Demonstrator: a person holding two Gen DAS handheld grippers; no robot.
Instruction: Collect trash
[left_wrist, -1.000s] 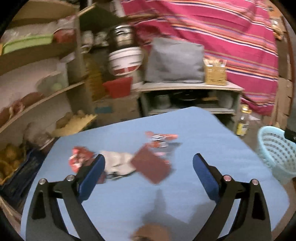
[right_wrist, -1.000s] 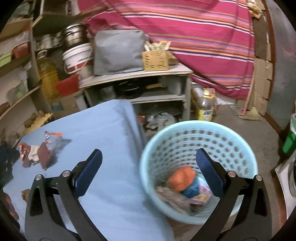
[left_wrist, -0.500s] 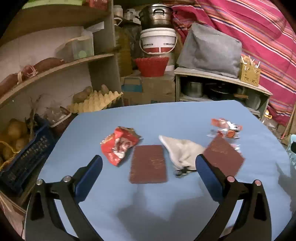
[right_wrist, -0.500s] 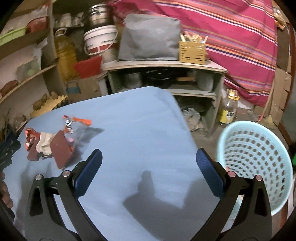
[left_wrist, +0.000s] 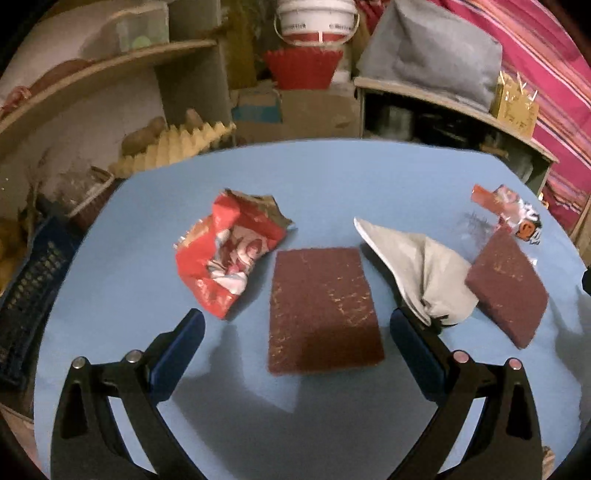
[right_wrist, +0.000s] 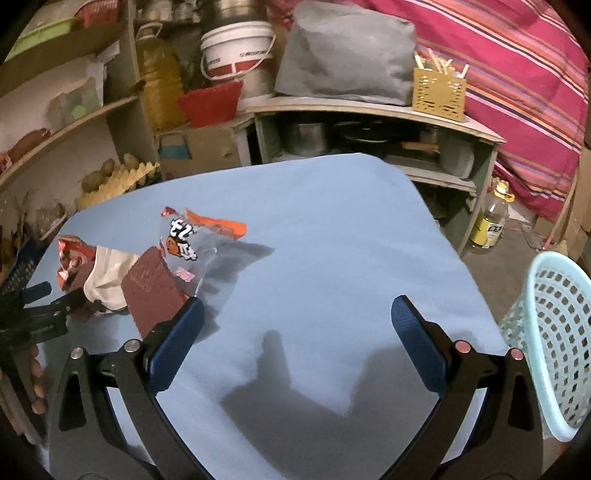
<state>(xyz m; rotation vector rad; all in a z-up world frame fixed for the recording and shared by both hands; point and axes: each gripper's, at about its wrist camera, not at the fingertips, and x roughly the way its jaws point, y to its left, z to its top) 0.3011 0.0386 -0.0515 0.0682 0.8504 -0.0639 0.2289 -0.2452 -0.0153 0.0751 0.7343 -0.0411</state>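
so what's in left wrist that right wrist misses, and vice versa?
Left wrist only: the middle scouring pad, lying flat between the left gripper's open fingers.

Right wrist only: the basket beside the table's right edge, an oil bottle on the floor, and the right gripper, open over bare cloth.

Both: blue table, red wrapper, white cloth, second pad, clear wrapper, white bucket.

blue tabletop (right_wrist: 332, 229) | behind it: low wooden shelf unit (right_wrist: 369, 110), grey cushion (right_wrist: 347, 55) on top | left of unit: curved wall shelves (left_wrist: 110, 70), white bucket (right_wrist: 236, 48) | right: striped pink cloth (right_wrist: 517, 74) | dim warm light
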